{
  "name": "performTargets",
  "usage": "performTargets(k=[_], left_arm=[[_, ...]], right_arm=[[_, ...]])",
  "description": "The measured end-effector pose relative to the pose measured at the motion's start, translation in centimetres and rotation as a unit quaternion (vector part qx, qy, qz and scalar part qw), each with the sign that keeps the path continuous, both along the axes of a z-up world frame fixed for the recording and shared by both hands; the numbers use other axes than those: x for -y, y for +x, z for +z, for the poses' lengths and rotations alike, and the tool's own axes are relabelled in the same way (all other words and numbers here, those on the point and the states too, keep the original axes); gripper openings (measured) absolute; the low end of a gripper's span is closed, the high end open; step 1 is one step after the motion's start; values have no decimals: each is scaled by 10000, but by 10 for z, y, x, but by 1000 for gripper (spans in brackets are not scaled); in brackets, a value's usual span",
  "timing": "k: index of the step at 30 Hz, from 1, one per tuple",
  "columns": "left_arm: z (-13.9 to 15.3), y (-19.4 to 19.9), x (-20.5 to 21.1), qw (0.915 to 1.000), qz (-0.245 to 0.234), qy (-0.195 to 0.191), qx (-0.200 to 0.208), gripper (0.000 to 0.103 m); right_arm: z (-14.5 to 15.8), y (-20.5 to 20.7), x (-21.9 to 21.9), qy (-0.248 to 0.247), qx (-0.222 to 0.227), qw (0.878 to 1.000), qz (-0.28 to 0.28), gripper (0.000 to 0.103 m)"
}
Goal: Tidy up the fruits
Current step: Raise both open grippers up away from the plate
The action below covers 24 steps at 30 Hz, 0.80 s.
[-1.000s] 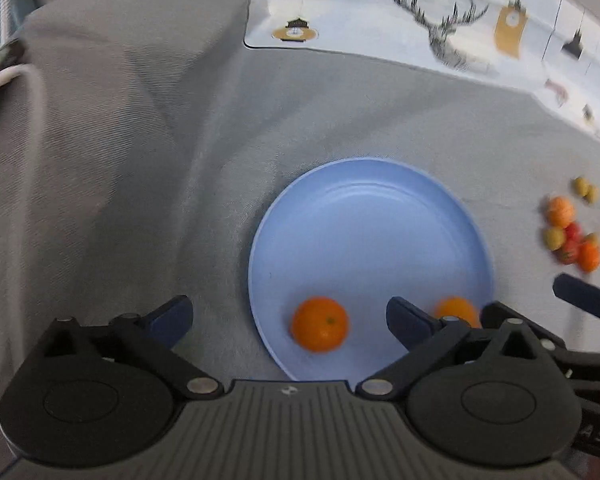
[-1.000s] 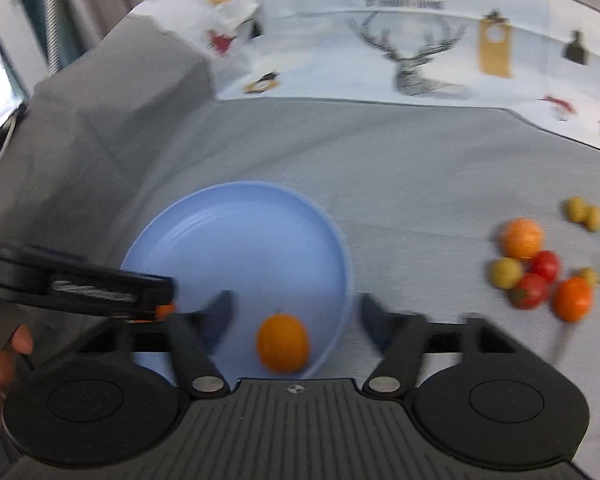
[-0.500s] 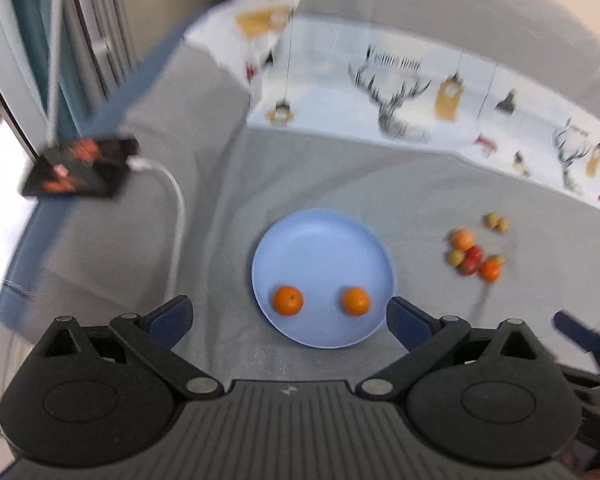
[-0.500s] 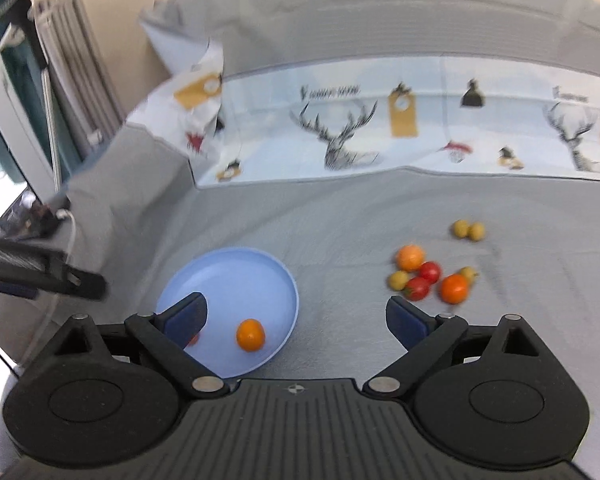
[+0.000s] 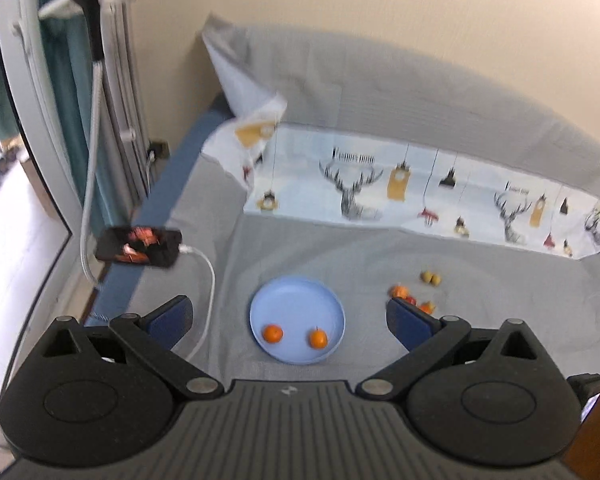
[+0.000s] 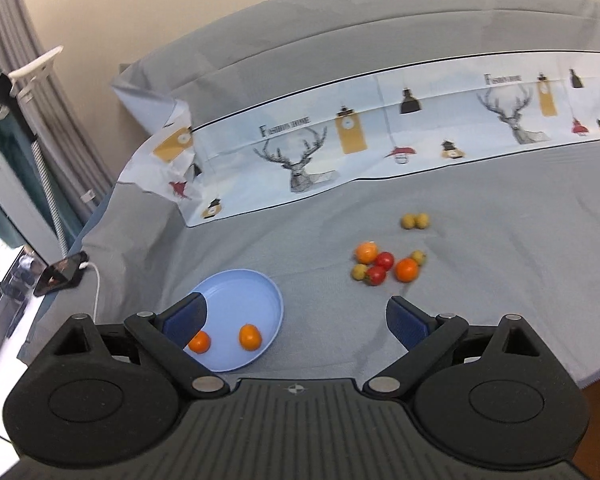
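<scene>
both the left gripper (image 5: 288,314) and right gripper (image 6: 296,314) gape wide, empty; right finger (image 6: 184,317) partly hides one orange (image 6: 199,342) on the blue plate (image 6: 236,284).

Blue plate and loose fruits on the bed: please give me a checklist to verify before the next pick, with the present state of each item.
1. Right gripper open with nothing between the fingers: ok.
2. Left gripper open with nothing between the fingers: ok.
3. Blue plate has bare room for more fruit; only two oranges lie in it: ok.
4. Loose cluster of two oranges, red tomatoes and small yellow fruits in clear view on the grey sheet: ok.
5. Pair of yellow fruits lies apart from the cluster, not blocked: ok.
6. Cluster fruits apart enough to take one alone: not ok, they touch.
</scene>
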State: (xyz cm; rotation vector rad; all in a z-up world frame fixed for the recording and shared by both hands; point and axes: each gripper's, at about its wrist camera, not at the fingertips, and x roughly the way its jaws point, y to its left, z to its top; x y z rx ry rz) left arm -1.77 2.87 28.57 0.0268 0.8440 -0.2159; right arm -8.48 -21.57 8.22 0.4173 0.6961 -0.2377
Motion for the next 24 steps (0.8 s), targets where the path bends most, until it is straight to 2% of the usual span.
performTargets(k=[5, 8, 13, 24], left_arm=[[24, -18, -21, 9987, 55, -368, 345, 103], [25, -18, -24, 9989, 87, -367, 295, 103], [26, -29, -23, 9982, -209, -270, 503, 103], [25, -22, -33, 9979, 39, -361, 544, 103]], right_arm=[[10, -4, 3, -191, 47, 9997, -143, 97], [13, -3, 2, -186, 89, 9997, -157, 97], [15, 1, -5, -261, 112, 9996, -90, 97], [16, 8, -12, -371, 96, 9993, 33, 97]])
